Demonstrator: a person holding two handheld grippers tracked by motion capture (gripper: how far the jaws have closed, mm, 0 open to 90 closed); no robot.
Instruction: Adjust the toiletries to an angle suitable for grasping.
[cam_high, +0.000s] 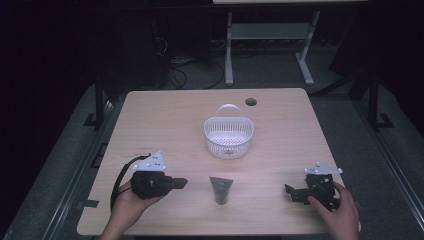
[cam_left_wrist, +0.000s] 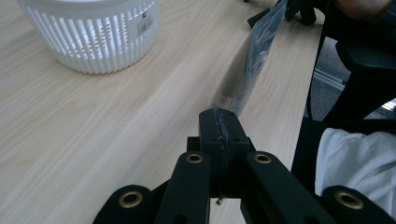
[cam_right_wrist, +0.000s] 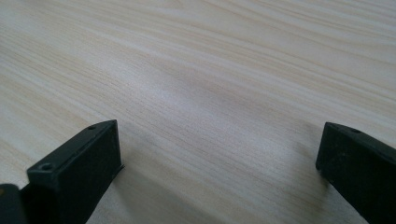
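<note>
A dark tube (cam_high: 220, 188) lies on the wooden table (cam_high: 165, 120) near its front edge, cap end toward the person. A white slotted basket (cam_high: 228, 137) with a handle stands behind it at mid-table. My left gripper (cam_high: 183, 183) is held in a hand left of the tube, jaws shut with nothing between them and pointing right at it. In the left gripper view the closed jaw tips (cam_left_wrist: 220, 122) sit just short of the tube (cam_left_wrist: 254, 60), with the basket (cam_left_wrist: 95, 35) beyond. My right gripper (cam_high: 292, 191) rests at the front right, jaws wide open over bare wood (cam_right_wrist: 219, 98).
A cable hole (cam_high: 251, 102) sits near the table's far edge. A white desk frame (cam_high: 270, 40) stands on the dark floor beyond. The person's white sleeve (cam_left_wrist: 359, 168) shows at the right of the left gripper view.
</note>
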